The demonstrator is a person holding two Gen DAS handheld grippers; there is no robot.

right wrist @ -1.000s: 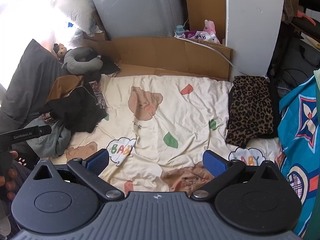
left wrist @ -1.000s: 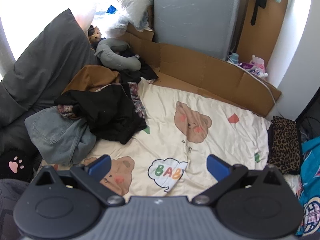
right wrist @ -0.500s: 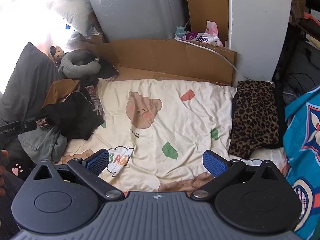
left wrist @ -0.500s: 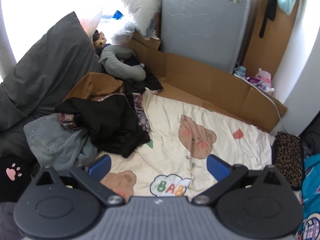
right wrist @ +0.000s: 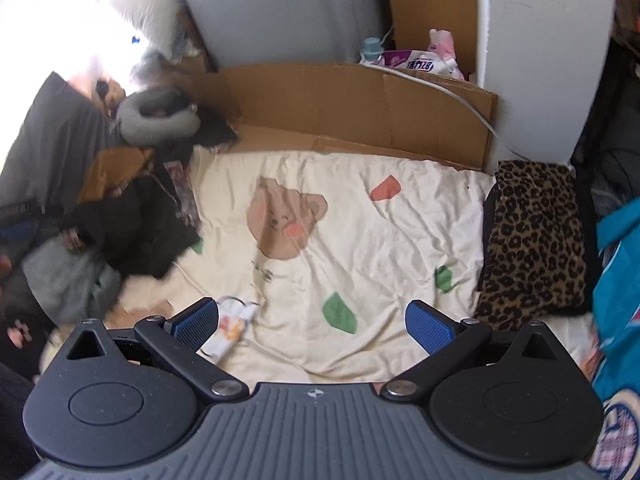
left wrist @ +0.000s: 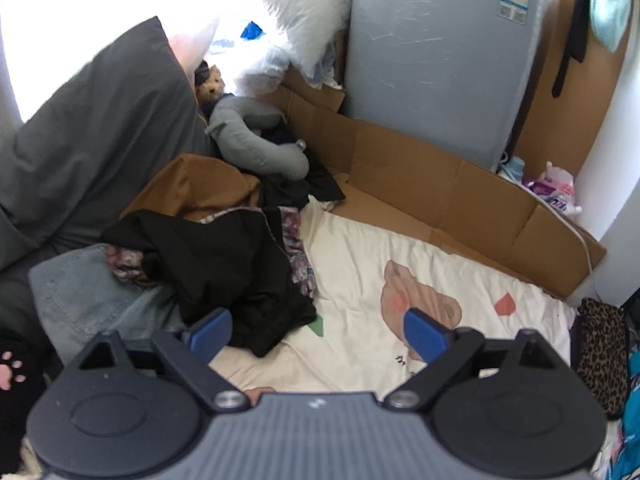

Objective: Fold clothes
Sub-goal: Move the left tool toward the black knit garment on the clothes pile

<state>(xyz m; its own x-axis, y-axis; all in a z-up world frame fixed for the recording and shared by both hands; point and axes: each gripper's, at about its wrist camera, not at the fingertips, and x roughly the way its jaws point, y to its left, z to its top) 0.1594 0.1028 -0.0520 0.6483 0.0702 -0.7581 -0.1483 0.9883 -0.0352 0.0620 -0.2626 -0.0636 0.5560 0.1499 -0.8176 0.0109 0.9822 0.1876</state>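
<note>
A: Looking down, you are holding your left gripper (left wrist: pixel 316 332) over the near edge of the clothes pile (left wrist: pixel 192 256). Its jaws are closing a little right now, but they are wide apart and nothing is between them.

B: Where is the pile sitting?

A: It is lying on the left side of the bear sheet (left wrist: pixel 400 280). A black top (left wrist: pixel 232 264) is lying on the pile, and its hem is spilling onto the sheet just ahead of your left blue pad (left wrist: pixel 210 330). The pad is not touching it. Jeans (left wrist: pixel 84 300) are sticking out under the black top on the left. A brown cloth (left wrist: pixel 200 188) is lying behind them, against a big grey pillow (left wrist: pixel 100 152).

B: And your other hand?

A: Your right gripper (right wrist: pixel 316 326) is hanging over the middle of the sheet (right wrist: pixel 360 248). Its jaws are wide apart too, and they are holding nothing. From there the pile (right wrist: pixel 132 232) is sitting far off to the left, and it is looking blurry.

B: What else are you seeing?

A: A leopard cloth (right wrist: pixel 536 240) is lying folded at the right edge of the sheet, well apart from the pile. A grey neck pillow (right wrist: pixel 156 120) is curling up in the far left corner. Cardboard (right wrist: pixel 352 104) is standing along the back of the sheet. A white cord (right wrist: pixel 460 100) is running over the cardboard.
</note>
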